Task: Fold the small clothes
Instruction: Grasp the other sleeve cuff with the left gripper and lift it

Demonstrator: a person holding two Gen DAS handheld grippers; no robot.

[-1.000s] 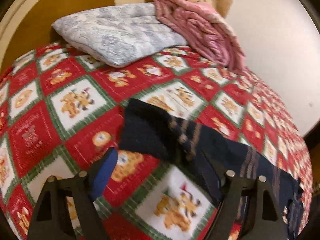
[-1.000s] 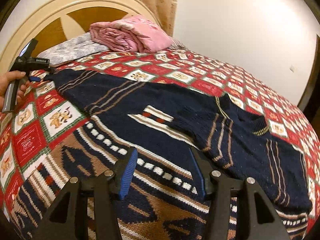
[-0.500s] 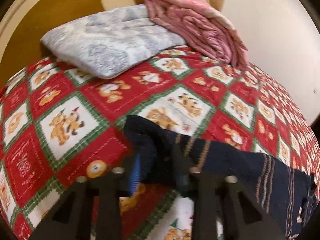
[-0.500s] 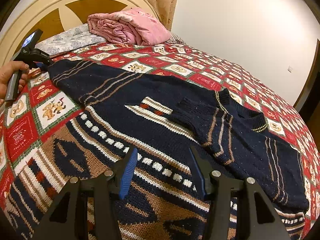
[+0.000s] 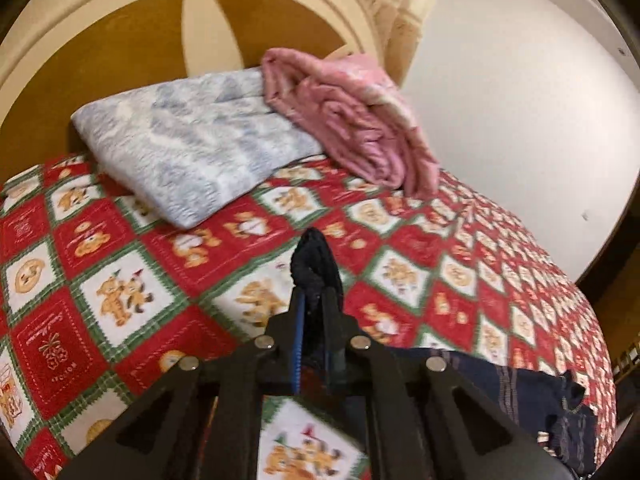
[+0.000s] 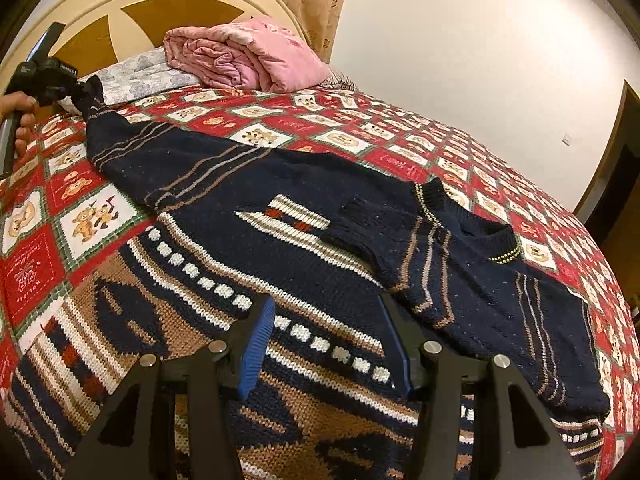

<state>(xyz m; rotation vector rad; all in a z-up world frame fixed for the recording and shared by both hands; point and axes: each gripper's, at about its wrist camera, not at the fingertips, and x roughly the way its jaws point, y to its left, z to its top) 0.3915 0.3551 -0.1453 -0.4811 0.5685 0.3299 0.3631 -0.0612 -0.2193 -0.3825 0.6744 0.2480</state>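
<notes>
One bed [image 6: 460,148] fills both views, covered by a red, white and green quilt printed with teddy bears in diamond squares. At its head stands a cream and brown wooden headboard [image 5: 132,40], with a patterned curtain [image 6: 312,4] and a plain pale wall behind.

Spread across the quilt is a navy knitted sweater [image 6: 280,208] with tan stripes, a row of white squares and brown diamond bands low on its body. Its collar [image 6: 496,244], edged in yellow-green dots, lies toward the right edge of the bed; one sleeve [image 6: 132,144] stretches toward the head-left corner, and the other sleeve is folded across the chest.

Against the headboard rests a pale blue-grey patterned pillow [image 5: 192,148], and a rolled pink blanket [image 5: 352,120] lies partly on top of its right end.

At the head-left corner the left gripper [image 5: 316,300] is clamped tight on the sleeve's cuff [image 5: 314,260], the dark knit bunched up between its blue-lined fingers and lifted clear of the quilt, so the sleeve rises in a slope from the bed. From the right wrist view a hand [image 6: 18,114] grips that tool's handle.

Nearer the foot edge, the right gripper [image 6: 326,340] hovers over the sweater's lower body with its jaws parted about halfway and nothing between them; whether its fingertips touch the knit cannot be told.
</notes>
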